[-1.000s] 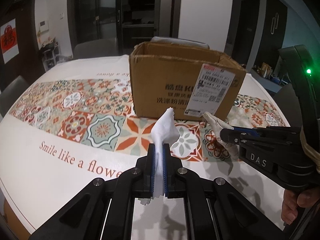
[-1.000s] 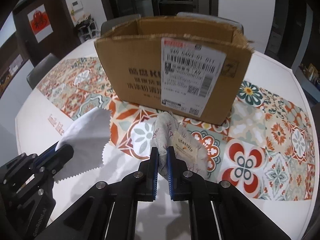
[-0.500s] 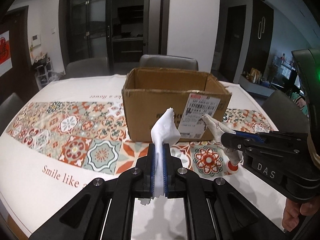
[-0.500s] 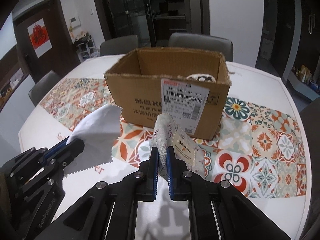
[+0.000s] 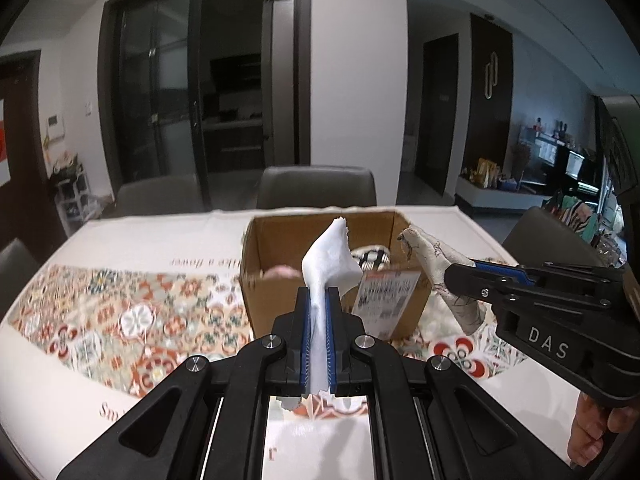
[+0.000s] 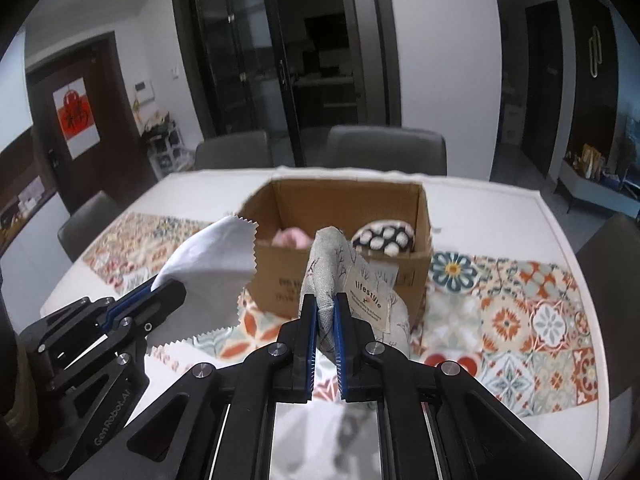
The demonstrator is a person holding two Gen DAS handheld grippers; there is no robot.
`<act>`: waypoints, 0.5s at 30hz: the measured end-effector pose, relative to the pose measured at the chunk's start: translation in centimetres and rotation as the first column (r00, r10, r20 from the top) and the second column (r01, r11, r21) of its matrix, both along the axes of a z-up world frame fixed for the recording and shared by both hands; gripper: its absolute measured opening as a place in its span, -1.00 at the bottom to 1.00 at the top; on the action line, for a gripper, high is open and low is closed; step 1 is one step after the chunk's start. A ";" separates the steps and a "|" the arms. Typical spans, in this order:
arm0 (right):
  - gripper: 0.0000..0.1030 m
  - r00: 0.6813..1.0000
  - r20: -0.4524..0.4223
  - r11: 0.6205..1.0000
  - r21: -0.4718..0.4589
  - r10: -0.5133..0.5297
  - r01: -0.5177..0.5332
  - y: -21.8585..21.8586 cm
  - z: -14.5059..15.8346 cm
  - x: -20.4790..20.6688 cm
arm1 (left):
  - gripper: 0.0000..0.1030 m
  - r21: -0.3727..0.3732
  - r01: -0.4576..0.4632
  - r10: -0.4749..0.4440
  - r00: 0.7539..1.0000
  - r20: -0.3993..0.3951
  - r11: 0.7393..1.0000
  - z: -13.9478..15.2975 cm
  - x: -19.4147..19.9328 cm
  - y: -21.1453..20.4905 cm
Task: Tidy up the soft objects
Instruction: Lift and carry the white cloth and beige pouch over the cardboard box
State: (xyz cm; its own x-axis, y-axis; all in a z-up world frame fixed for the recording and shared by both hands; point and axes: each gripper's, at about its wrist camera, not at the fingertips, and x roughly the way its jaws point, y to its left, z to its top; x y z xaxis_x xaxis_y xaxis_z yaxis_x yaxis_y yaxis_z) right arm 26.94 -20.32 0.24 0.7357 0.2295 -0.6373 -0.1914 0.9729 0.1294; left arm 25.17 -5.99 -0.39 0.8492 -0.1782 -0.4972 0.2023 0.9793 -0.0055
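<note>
A home dining room: patterned tablecloth (image 6: 520, 300), padded chairs (image 6: 386, 150), glass doors (image 6: 256, 60).

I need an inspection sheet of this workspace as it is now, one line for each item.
Surface: table under a white cloth with patterned tiles.
Job's things: white cloth and printed fabric pouch, both held up in front of the open cardboard box; a pink item and a dark dotted item lie inside.
Clutter: nothing seen.
Grippers: left tongs shut on the white cloth; right tongs shut on the pouch.
Cables: nothing seen.
Surroundings: grey chairs, dark glass doors.
</note>
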 end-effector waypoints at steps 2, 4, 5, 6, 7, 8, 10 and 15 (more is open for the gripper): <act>-0.81 1.000 0.023 1.000 0.006 -0.007 0.007 0.1 0.8 0.1 | -0.83 0.000 0.009 -0.009 1.000 0.024 1.000 0.8 0.2 0.1; -0.81 0.999 0.044 1.000 0.013 -0.014 0.013 0.2 1.5 0.3 | -0.83 0.002 0.018 -0.018 0.999 0.048 1.000 1.6 0.5 0.3; -0.81 0.998 0.053 1.000 0.016 -0.016 0.016 0.3 1.8 0.3 | -0.83 0.004 0.022 -0.022 0.998 0.060 1.000 1.9 0.7 0.4; -0.81 0.998 0.063 1.000 0.019 -0.019 0.018 0.3 2.2 0.4 | -0.83 0.005 0.024 -0.025 0.997 0.068 1.000 2.2 0.9 0.4; -0.81 0.997 0.076 1.000 0.019 -0.019 0.018 0.4 2.6 0.5 | -0.83 0.006 0.026 -0.026 0.997 0.077 1.000 2.5 1.2 0.5; -0.81 0.996 0.086 1.000 0.021 -0.022 0.021 0.5 2.9 0.6 | -0.83 0.007 0.025 -0.026 0.996 0.081 1.000 2.7 1.4 0.6; -0.81 0.995 0.102 1.000 0.023 -0.023 0.021 0.6 3.4 0.9 | -0.83 0.006 0.026 -0.026 0.996 0.091 1.000 3.1 1.9 0.9; -0.81 0.990 0.142 0.999 0.026 -0.024 0.021 1.2 4.6 1.6 | -0.83 0.001 0.030 -0.030 0.993 0.114 1.000 4.2 3.3 1.4</act>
